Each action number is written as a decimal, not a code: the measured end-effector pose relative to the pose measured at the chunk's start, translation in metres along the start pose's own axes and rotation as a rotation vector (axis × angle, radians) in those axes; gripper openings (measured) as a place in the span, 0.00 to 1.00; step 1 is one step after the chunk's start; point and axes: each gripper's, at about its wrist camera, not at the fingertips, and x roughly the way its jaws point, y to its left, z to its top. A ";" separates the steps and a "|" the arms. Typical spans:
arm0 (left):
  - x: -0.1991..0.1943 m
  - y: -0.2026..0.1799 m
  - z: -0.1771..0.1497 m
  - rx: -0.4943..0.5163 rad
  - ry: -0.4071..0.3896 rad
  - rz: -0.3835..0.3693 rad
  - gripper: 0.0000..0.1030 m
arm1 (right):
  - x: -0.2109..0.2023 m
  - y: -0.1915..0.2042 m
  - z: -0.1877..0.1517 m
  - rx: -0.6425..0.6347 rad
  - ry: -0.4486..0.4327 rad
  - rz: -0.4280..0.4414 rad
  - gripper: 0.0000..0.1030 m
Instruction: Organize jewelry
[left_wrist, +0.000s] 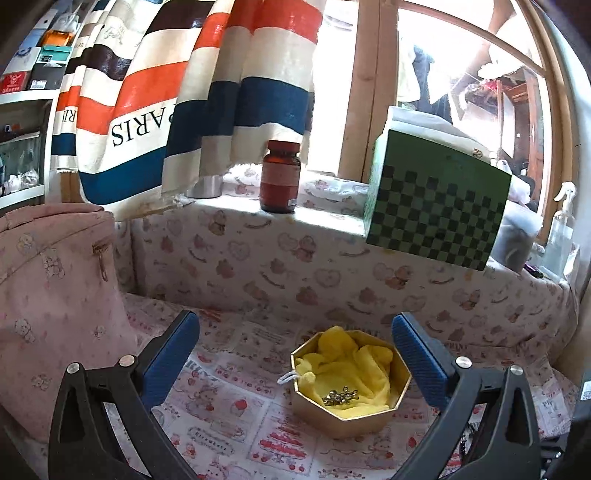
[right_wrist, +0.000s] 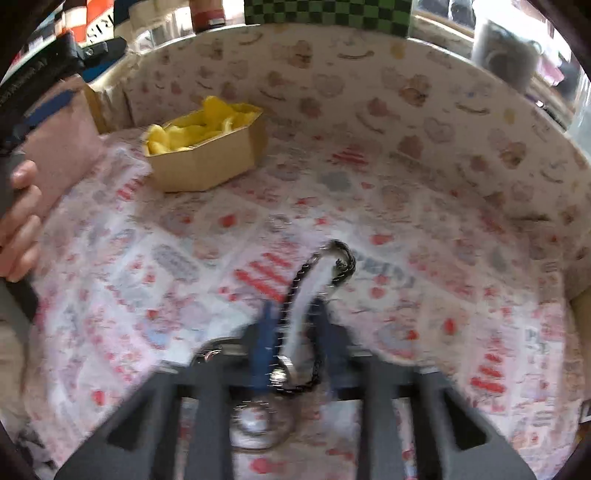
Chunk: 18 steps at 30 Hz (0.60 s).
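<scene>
A gold octagonal box (left_wrist: 341, 421) lined with yellow cloth (left_wrist: 351, 365) sits on the patterned table cover, with small metal jewelry (left_wrist: 340, 396) lying on the cloth. My left gripper (left_wrist: 295, 354) is open, its blue pads either side of the box and above it. In the right wrist view the same box (right_wrist: 207, 162) stands at the far left. My right gripper (right_wrist: 295, 314) is shut on a dark chain bracelet (right_wrist: 340, 262) that loops out ahead of the fingers. The view is blurred by motion. A silver ring-like piece (right_wrist: 258, 424) shows beneath the gripper.
A brown pill bottle (left_wrist: 279, 177) and a green checkered box (left_wrist: 436, 206) stand on the window ledge. A pink fabric bag (left_wrist: 55, 295) is at the left. A striped curtain (left_wrist: 184, 92) hangs behind. A hand (right_wrist: 18, 221) shows at the left edge.
</scene>
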 end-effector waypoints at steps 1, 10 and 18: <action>0.000 0.000 0.000 0.002 0.000 -0.001 1.00 | -0.001 0.001 -0.001 -0.002 -0.010 -0.023 0.13; -0.015 -0.011 -0.003 0.046 -0.028 -0.063 1.00 | -0.065 -0.032 0.008 0.174 -0.367 -0.004 0.06; -0.021 -0.073 -0.014 0.324 0.202 -0.274 0.40 | -0.115 -0.058 -0.003 0.245 -0.664 0.034 0.06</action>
